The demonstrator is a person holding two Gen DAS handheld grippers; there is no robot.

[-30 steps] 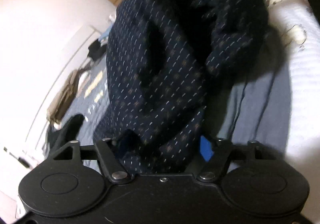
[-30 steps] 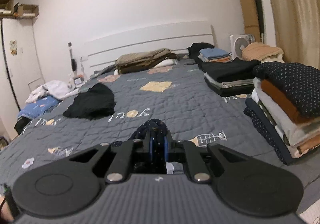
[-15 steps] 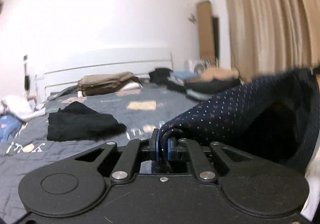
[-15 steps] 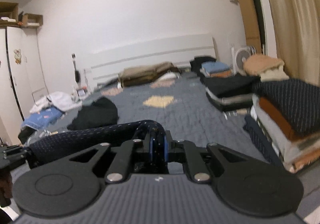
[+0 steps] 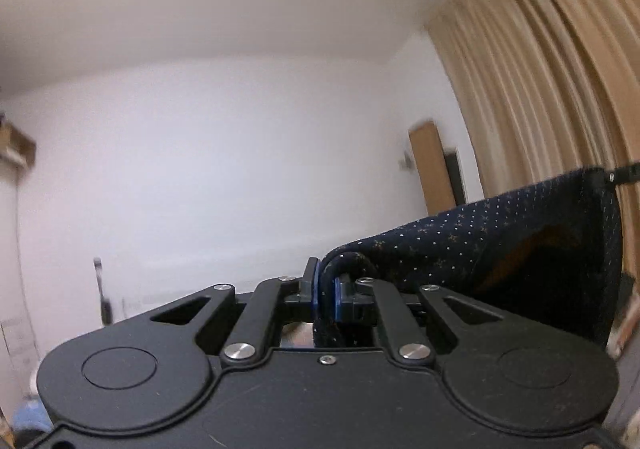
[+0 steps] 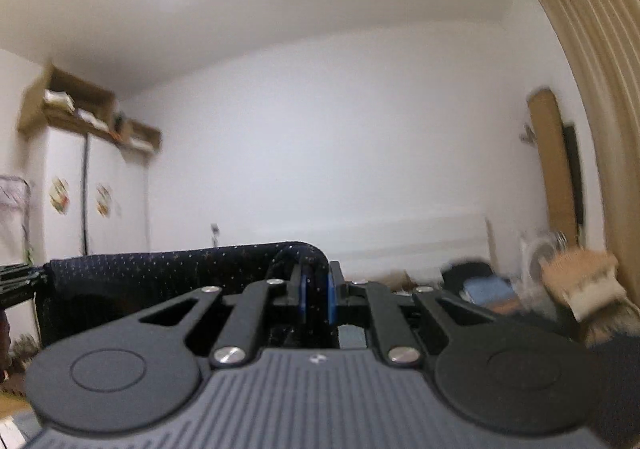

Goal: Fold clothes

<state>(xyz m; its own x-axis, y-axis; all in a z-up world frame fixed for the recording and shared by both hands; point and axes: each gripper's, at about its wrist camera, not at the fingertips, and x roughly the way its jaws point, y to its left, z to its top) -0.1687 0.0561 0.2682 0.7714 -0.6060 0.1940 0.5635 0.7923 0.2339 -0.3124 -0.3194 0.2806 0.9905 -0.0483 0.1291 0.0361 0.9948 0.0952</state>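
navy cloth with tiny white dots [image 5: 500, 233] hangs up in the air, pulled flat between the two grippers. left gripper [image 5: 327, 299] pinches one edge of the cloth tight between its blue pads [image 5: 316, 291]. right gripper [image 6: 316, 295] pinches the other edge the same way. both grippers point at the white wall [image 6: 340, 137], a bit above level. tan curtain [image 5: 552, 69] hangs on the right. white wardrobe [image 6: 80, 189] stands on the left, with cardboard boxes [image 6: 68, 105] on top. everything looks blurry.

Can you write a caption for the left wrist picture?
Left tool shut on the dotted navy garment, held up beside tan curtains.
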